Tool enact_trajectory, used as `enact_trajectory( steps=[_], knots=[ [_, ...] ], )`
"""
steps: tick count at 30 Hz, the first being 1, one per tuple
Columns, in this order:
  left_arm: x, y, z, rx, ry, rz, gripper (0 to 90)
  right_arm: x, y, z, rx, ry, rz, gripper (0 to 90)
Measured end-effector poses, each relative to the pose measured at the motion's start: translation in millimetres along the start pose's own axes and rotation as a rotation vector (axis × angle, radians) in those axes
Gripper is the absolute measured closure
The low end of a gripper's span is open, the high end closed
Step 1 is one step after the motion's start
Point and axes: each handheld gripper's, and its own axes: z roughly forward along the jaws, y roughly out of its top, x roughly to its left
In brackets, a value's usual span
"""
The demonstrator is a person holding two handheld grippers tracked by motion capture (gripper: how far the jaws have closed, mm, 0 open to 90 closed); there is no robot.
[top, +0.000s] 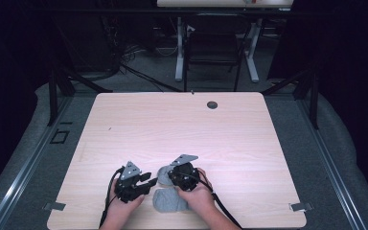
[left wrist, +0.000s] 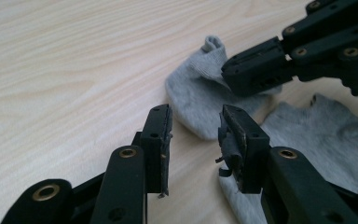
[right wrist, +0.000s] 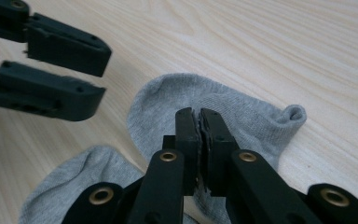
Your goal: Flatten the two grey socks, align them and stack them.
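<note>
Beneath the right gripper, jaws pinched together on a small grey knit sock, its twin sock lies unpaired; the left gripper gapes empty alongside, pairing barely begun.

No text or label can be read.

Surface: pale wood-grain, light beige w/ faint pinkish streaks; small dark round grommet at 12 o'clock edge.
Upper sock: plain light grey, fine ribbed knit, no print.
Lower sock: slightly darker mottled grey, no pattern.
Left gripper: matt black, brass-coloured rivets; grey plate on top.
Right gripper: matt black, same brass-coloured rivets; grey plate on top.
Floor: grey carpet, surroundings near-black.
</note>
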Motion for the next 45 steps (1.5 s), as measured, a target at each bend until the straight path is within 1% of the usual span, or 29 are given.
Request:
enact_trajectory(
  steps=[2, 3, 5, 6, 7, 8, 10, 11, 12, 14, 15, 17, 18, 19, 20, 25, 28, 30, 33, 37, 38, 39, 41, 44, 45],
  knots=[
    [0.0, 3.4, 4.2, 0.005, 0.012, 0.003, 63.3, -0.1, 0.5, -1.8, -0.006, 0.000, 0.007, 86.4],
    [0.6, 4.4, 6.0, 0.009, 0.009, 0.008, 63.4, -0.3, 0.7, -2.5, -0.011, 0.002, 0.010, 86.4],
    [1.5, 5.8, 11.5, 0.024, 0.016, 0.015, 63.7, -1.1, 1.2, -4.7, -0.014, 0.008, 0.014, 86.4],
    [2.3, 5.6, 16.0, 0.032, 0.015, 0.005, 63.8, -1.2, 1.3, -4.9, -0.022, 0.011, 0.016, 86.4],
    [3.1, 5.5, 18.0, 0.039, 0.018, 0.008, 63.8, -1.5, 1.7, -6.3, -0.028, 0.015, 0.018, 86.5],
    [3.7, 5.1, 20.4, 0.045, 0.013, -0.002, 64.6, -1.7, 1.9, -6.9, -0.033, 0.014, 0.015, 86.5],
    [4.7, 4.5, 24.1, 0.057, 0.016, -0.003, 66.4, -2.2, 2.0, -8.5, -0.038, 0.015, 0.015, 86.4],
    [4.7, 4.3, 25.0, 0.055, 0.014, -0.007, 67.6, -2.9, 2.0, -9.6, -0.045, 0.014, 0.016, 86.4],
    [4.5, 4.0, 26.2, 0.055, 0.014, -0.009, 69.9, -3.8, 2.2, -10.8, -0.038, 0.013, 0.013, 86.4],
    [4.4, 3.6, 27.2, 0.062, 0.026, 0.001, 75.4, -6.3, 1.8, -13.1, -0.051, 0.013, 0.009, 86.4],
    [4.8, 3.0, 27.6, 0.066, 0.032, 0.002, 78.4, -7.7, 2.1, -14.6, -0.046, 0.014, 0.003, 86.4],
    [5.8, 1.5, 28.7, 0.073, 0.036, -0.009, 83.2, -10.2, 1.9, -16.1, -0.064, 0.024, 0.011, 86.4],
    [5.8, 0.8, 28.8, 0.073, 0.039, -0.012, 85.4, -11.4, 2.3, -18.3, -0.056, 0.023, 0.004, 86.4],
    [5.9, 0.3, 28.5, 0.070, 0.040, -0.018, 86.3, -11.8, 1.9, -19.1, -0.068, 0.023, 0.011, 86.5],
    [6.3, 0.3, 28.0, 0.071, 0.038, -0.017, 86.9, -12.9, 1.6, -20.6, -0.075, 0.021, 0.007, 86.4],
    [6.6, 0.2, 27.6, 0.056, 0.048, -0.031, 87.6, -18.9, -2.3, -30.1, -0.078, 0.004, -0.007, 86.4],
    [6.6, -0.7, 28.8, 0.058, 0.050, -0.028, 87.6, -25.9, -7.5, -34.7, -0.086, 0.012, 0.008, 86.3],
    [6.1, -1.0, 29.4, 0.060, 0.051, -0.023, 87.5, -31.6, -11.5, -37.8, -0.075, -0.003, 0.013, 86.3],
    [6.0, -0.9, 29.4, 0.062, 0.053, -0.016, 87.5, -39.2, -18.4, -40.9, -0.073, -0.017, 0.038, 86.2],
    [6.1, -1.2, 29.2, 0.065, 0.054, -0.018, 87.3, -49.2, -28.5, -43.4, -0.044, -0.040, 0.075, 86.0],
    [5.7, -1.4, 29.0, 0.063, 0.054, -0.023, 87.3, -51.5, -31.7, -44.1, -0.038, -0.048, 0.086, 86.0],
    [5.6, -1.6, 28.8, 0.063, 0.053, -0.022, 87.2, -53.2, -33.6, -44.4, -0.034, -0.053, 0.088, 85.9],
    [5.6, -1.9, 28.3, 0.065, 0.052, -0.019, 86.9, -56.1, -38.1, -45.1, -0.013, -0.050, 0.108, 85.2],
    [5.6, -1.7, 27.7, 0.063, 0.050, -0.021, 85.8, -59.0, -43.2, -47.0, 0.020, -0.044, 0.102, 82.6],
    [5.8, -1.5, 27.6, 0.063, 0.050, -0.025, 85.4, -58.7, -44.3, -46.9, 0.017, -0.058, 0.110, 81.9]
  ],
)
